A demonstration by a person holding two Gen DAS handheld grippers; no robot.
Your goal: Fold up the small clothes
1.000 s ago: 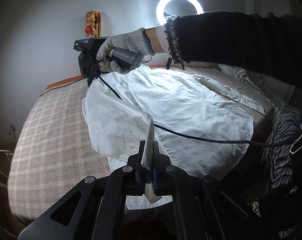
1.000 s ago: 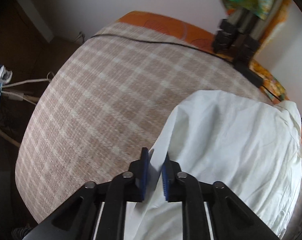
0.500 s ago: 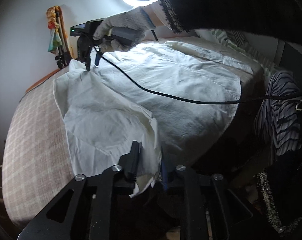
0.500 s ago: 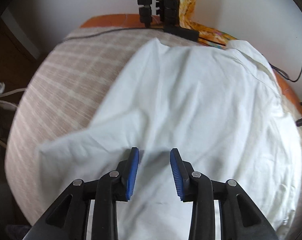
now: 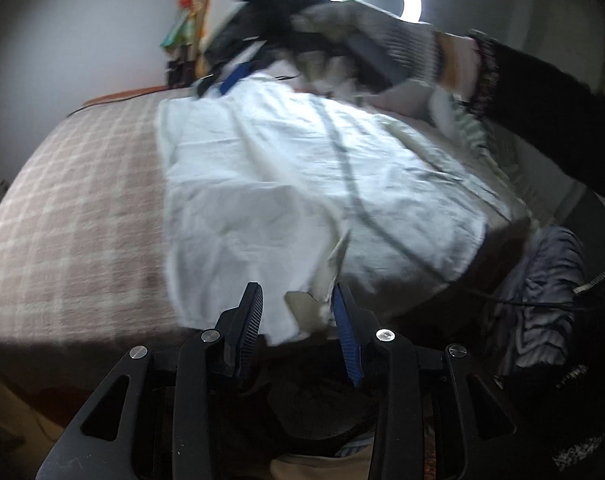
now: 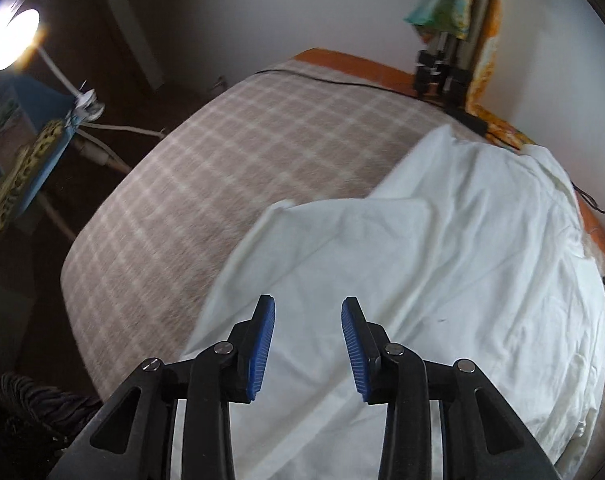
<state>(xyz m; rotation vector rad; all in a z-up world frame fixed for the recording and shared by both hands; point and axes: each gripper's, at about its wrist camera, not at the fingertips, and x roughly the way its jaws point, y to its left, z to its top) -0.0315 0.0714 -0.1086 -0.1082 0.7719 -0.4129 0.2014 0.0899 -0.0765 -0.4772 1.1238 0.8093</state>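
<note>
White shirt (image 6: 442, 280), side folded inward on checked bed (image 6: 190, 168); left tool (image 5: 298, 312) and right tool (image 6: 307, 340) both spread, holding nothing; next: regrasp for another fold.

L gripper (image 5: 296, 312) & R gripper (image 6: 307, 338) both spread wide.

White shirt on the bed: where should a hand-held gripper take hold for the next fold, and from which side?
Probably the long folded edge of the white shirt beside the bare plaid blanket. That edge is a clean double layer with free fabric to pinch. The open right hand-held gripper could come in low from the blanket side; the open left hand-held gripper suits the hem corner in front of it.
</note>
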